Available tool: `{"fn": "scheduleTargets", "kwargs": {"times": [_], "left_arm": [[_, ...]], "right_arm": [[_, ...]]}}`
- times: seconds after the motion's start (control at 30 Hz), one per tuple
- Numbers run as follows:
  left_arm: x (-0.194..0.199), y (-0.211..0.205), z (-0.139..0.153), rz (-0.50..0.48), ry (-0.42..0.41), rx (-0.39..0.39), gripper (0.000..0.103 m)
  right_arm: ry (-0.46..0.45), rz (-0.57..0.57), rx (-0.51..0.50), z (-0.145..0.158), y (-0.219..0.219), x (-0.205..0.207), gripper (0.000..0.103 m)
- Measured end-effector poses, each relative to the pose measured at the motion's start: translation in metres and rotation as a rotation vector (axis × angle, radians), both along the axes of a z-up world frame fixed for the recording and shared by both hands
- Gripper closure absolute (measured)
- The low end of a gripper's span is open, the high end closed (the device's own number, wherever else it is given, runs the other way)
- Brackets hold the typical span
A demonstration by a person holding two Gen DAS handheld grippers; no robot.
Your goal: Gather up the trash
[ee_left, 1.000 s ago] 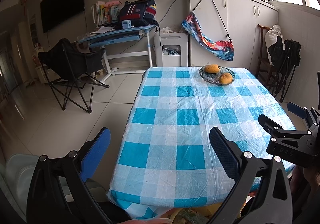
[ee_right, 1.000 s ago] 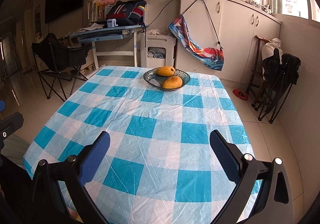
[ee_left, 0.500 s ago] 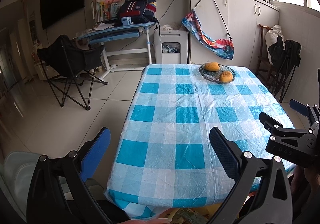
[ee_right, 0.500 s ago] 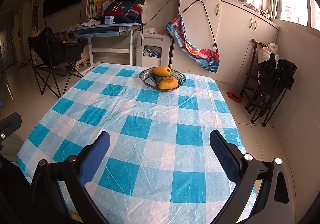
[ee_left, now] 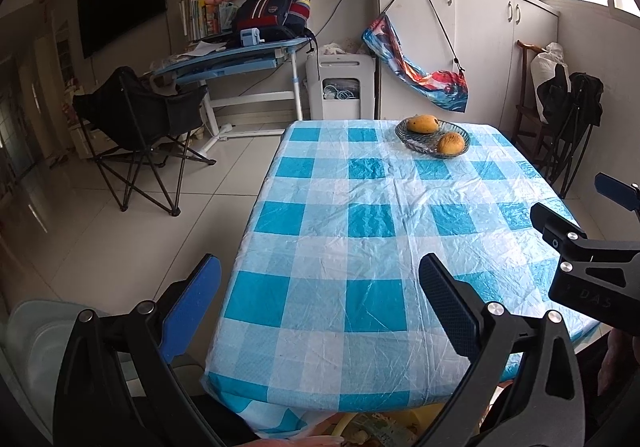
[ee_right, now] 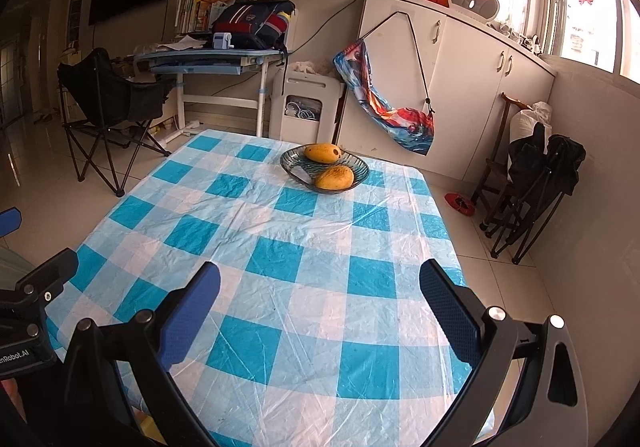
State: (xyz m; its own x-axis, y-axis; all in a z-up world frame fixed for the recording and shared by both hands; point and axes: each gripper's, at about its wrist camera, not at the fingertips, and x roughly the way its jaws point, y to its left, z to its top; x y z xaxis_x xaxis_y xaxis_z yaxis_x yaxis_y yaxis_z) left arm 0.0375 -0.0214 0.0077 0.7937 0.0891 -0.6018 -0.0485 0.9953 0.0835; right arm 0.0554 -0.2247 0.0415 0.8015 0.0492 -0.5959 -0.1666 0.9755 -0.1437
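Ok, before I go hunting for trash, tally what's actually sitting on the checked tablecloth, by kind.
Glass bowl: 1
Mangoes, both in the bowl, the far mango and the near mango: 2
Trash on the tablecloth: 0 visible
Total: 3 things. The left claw and the right claw are both open and hold nothing.

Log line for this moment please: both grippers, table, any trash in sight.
left gripper: open, empty | right gripper: open, empty | table: checked cloth, bowl with two mangoes at far end | trash: none visible
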Motion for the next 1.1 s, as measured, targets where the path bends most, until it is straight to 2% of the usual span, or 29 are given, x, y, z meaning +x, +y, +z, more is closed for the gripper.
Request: {"fn": "scheduleTargets", "kwargs": {"times": [0.57, 1.1], "left_arm": [[-0.006, -0.004, 0.033, 0.006, -0.064, -0.001, 0.007], [-0.023, 0.002, 0.057, 0.044, -0.096, 0.045, 0.007]], "right_arm": [[-0.038, 0.013, 0.081, 0.019, -0.001, -0.008, 0.008], [-0.083, 0.036, 0.15, 0.033, 0.0, -0.018, 0.008]]}}
